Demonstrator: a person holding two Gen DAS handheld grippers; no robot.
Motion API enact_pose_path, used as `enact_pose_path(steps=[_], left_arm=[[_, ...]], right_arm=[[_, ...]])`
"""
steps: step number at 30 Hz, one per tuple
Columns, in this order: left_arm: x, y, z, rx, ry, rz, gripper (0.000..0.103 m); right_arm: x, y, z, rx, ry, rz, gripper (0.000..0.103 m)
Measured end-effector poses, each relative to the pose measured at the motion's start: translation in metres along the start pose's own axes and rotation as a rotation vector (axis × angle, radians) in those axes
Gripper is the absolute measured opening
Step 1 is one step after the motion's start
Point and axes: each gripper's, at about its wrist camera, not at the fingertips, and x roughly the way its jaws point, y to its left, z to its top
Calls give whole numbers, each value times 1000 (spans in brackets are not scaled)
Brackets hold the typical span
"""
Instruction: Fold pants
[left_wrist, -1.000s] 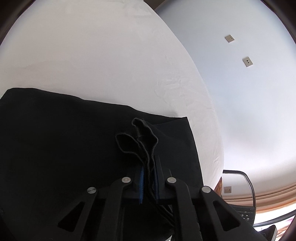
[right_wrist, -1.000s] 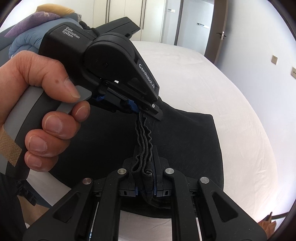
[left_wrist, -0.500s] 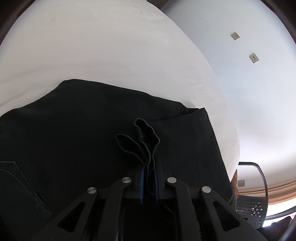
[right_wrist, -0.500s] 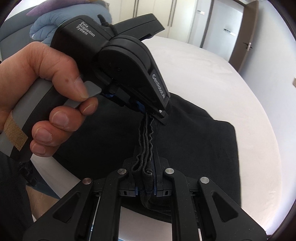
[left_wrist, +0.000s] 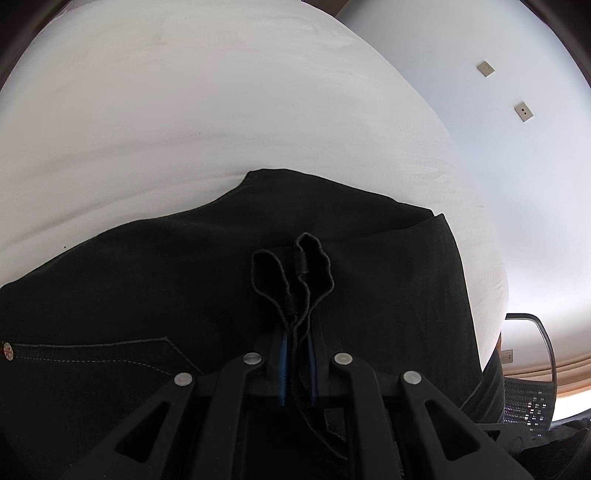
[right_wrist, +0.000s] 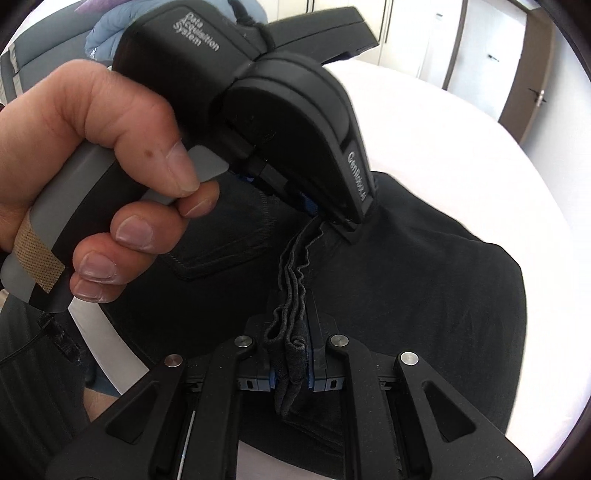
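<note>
"Data Acquisition System" on left gripper (right_wrist: 320, 216) top, "GenRobot.AI" on its side

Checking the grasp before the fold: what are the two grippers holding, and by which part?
Both hold the black denim pants by a bunched hem edge: right gripper and left gripper each pinch stacked layers, close together.

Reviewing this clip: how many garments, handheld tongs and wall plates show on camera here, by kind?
Black denim pants, on the white bed sheet: 1
Black handheld tongs: 2, left tongs and right tongs, both shut on the bunched black hem
Square wall plates: 3
Total: 6
</note>
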Motion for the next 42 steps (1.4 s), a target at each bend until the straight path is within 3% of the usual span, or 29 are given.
enact_pose_path(steps=[8, 15, 18, 19, 22, 26, 30, 33, 35, 38, 42], left_arm=[[3, -3, -17, 19, -10, 23, 10], [-2, 17, -22, -39, -45, 3, 22], [-20, 18, -26, -26, -101, 96, 37], [-26, 16, -27, -18, -123, 133, 38], [-46, -4, -35, 26, -198, 235, 39], [-52, -37, -53, 109, -250, 297, 39], [-20, -64, -81, 178, -185, 353, 39], [-1, -64, -100, 153, -165, 393, 40], [3, -69, -107, 165, -176, 432, 46], [7, -67, -111, 153, -179, 454, 50], [9, -64, -106, 122, -161, 433, 51]], right_arm=[[-1, 0, -19, -7, 36, 24, 12], [4, -4, -16, 5, 69, 49, 15], [-10, -20, -23, 51, 85, 141, 26], [-20, -30, -28, 76, 83, 178, 30], [-57, -64, -50, 201, 46, 326, 31], [-86, -136, -88, 417, 31, 463, 31], [-92, -236, -111, 611, -10, 543, 31], [-83, -304, -128, 762, -23, 614, 31], [-66, -350, -106, 812, -21, 670, 31], [-38, -392, -100, 863, -8, 765, 31], [5, -426, -90, 922, 65, 795, 31]])
